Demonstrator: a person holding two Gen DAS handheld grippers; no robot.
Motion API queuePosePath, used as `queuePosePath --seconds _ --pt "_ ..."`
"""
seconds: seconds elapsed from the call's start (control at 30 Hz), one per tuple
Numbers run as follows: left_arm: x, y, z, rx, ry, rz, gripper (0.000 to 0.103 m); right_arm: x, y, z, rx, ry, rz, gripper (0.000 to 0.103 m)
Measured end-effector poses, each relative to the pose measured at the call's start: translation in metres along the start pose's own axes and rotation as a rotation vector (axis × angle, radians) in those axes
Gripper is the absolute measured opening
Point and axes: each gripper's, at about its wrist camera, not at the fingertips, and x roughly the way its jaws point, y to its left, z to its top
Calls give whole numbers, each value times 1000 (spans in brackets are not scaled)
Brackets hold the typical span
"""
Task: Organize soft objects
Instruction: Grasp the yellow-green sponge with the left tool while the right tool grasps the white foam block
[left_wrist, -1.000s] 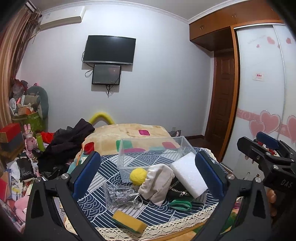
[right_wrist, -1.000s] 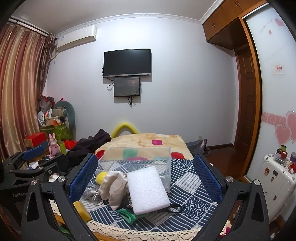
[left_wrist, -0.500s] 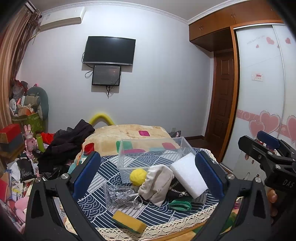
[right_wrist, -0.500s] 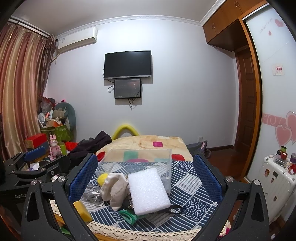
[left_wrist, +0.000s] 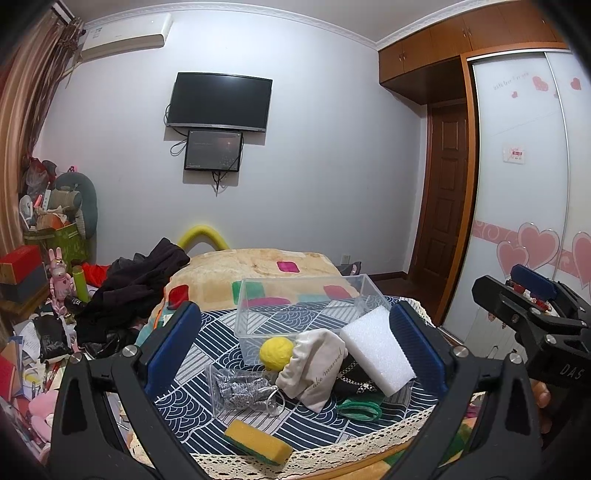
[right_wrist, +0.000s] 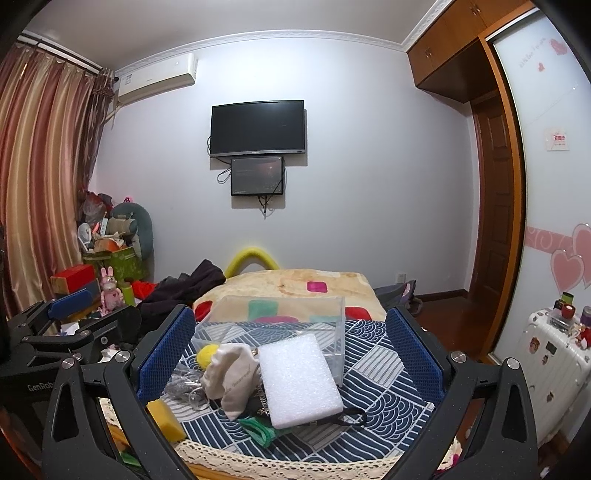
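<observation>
Left gripper (left_wrist: 293, 345) spread wide, holding nothing, right gripper (right_wrist: 288, 356) likewise spread and bare, both short of the table (left_wrist: 192, 387), white foam block (left_wrist: 376, 354) near right, leaning on the clear bin (left_wrist: 306, 310), beige pouch (left_wrist: 314, 365) and yellow ball (left_wrist: 275, 352) beside it, yellow sponge (left_wrist: 256, 441) nearest.

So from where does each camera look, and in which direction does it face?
Left wrist: sits on the left tongs, faces the table's clear box and the TV wall; its own open fingers show, with the right tongs at the right edge.
Right wrist: sits on the right tongs, faces the same way; the left tongs show at the left.
Shared: white foam block, yellow ball, TV.
</observation>
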Motion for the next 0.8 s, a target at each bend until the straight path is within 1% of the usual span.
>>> queuePosePath --seconds 0.2,0.37,0.5,0.63,0.8 --pt "1 0 -1 -1 7 0 103 5 1 -4 -1 13 5 103" --pt "13 7 -7 -12 50 12 103 13 -2 -9 1 40 2 103" --pt "29 17 -19 -37 118 13 103 25 -6 -18 4 84 -2 103" --pt "49 23 -40 -39 209 37 103 41 -12 -30 6 146 -12 103" --pt "68 29 -67 -33 309 42 103 56 -18 -45 12 226 -23 103"
